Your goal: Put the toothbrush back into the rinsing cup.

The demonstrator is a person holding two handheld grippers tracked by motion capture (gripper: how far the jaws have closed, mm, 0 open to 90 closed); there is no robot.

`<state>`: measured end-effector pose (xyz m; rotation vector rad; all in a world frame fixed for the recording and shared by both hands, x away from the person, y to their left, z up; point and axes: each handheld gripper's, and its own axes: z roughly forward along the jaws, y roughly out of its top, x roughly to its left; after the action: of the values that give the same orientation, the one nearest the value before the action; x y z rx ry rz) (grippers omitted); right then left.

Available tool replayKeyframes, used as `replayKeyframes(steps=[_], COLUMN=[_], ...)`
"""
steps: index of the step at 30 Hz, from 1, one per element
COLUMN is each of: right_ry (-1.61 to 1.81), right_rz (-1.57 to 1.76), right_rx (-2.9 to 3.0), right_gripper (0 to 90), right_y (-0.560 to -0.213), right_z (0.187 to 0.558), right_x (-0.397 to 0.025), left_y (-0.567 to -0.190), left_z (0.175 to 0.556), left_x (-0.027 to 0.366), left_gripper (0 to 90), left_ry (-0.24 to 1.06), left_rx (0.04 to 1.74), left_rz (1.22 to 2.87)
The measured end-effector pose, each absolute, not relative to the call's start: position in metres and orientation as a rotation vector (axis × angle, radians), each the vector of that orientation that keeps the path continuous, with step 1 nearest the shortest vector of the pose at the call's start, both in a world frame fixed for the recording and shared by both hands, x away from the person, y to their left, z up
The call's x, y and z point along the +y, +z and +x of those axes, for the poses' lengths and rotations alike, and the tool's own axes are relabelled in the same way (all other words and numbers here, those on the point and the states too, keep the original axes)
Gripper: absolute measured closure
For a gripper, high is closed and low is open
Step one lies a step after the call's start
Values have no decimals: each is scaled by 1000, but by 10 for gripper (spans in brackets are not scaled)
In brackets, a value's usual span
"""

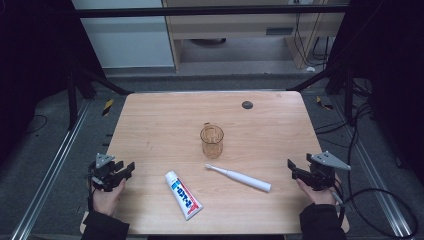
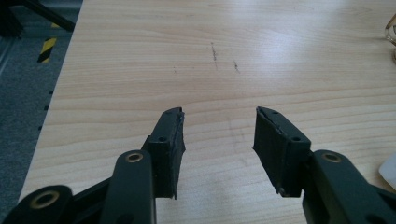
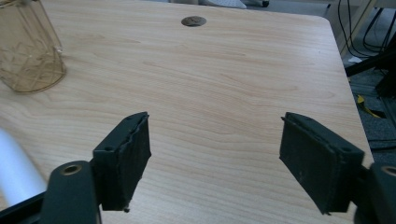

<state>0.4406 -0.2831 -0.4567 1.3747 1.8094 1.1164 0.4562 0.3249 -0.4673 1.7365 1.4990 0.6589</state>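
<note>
A: Two grippers, both idle. Left gripper (image 1: 131, 168) sits at the near-left edge of the surface (image 1: 160, 120), jaws spread, nothing between them. Right gripper (image 1: 291, 166) is at the near-right edge, jaws spread wider, also holding nothing.

B: Things in play?

A: Toothbrush (image 1: 240, 177) lies flat near the middle, head pointing left toward the cup (image 1: 212, 140), handle end toward the right gripper. Toothpaste (image 1: 183, 194) lies flat just left of it, apart from it, cap end toward the far side. The cup stands upright behind both, touching neither.

B: Step in hand?

A: My read: a first reach, not yet begun. The right gripper is nearest the toothbrush handle, the left nearest the toothpaste.

B: Tips for doing it well?

A: For the toothbrush, come in low over the thick white handle, with the jaws across its width rather than along it. Grab well back from the bristle head. It's round and will likely roll, so close squarely. For the toothpaste, pinch the body near the middle across its flat faces; squeezing hard could push paste toward the cap.

B: Risks?

A: The cup looks light and clear, so easy to knock over; keep clear of it. In the right gripper view the cup (image 3: 29, 46) sits far left and the handle (image 3: 14, 170) shows at the left edge.
</note>
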Motion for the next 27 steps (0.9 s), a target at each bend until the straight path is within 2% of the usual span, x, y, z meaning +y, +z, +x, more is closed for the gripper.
replayKeyframes(steps=[7, 10, 12, 13, 19, 27], right_ry=[1087, 1062, 1063, 1062, 1037, 1028], right_rz=[1348, 1304, 1297, 1286, 1261, 1235], right_rx=[1903, 1970, 1988, 2024, 2142, 2235], right_gripper=[376, 460, 481, 531, 662, 761], right_y=[-455, -455, -455, -456, -464, -472], right_z=[439, 439, 439, 438, 440, 441], right_x=[-274, -262, -259, -253, -238, -224], left_y=[-468, -469, -469, -469, -470, -471], left_z=[453, 453, 453, 453, 454, 454], left_x=[323, 322, 321, 320, 315, 312], left_gripper=[586, 601, 603, 605, 608, 613], left_ry=[644, 633, 629, 630, 626, 623], left_rx=[1499, 1494, 1489, 1482, 1461, 1448], left_rz=[1762, 1782, 1785, 1795, 1825, 1842])
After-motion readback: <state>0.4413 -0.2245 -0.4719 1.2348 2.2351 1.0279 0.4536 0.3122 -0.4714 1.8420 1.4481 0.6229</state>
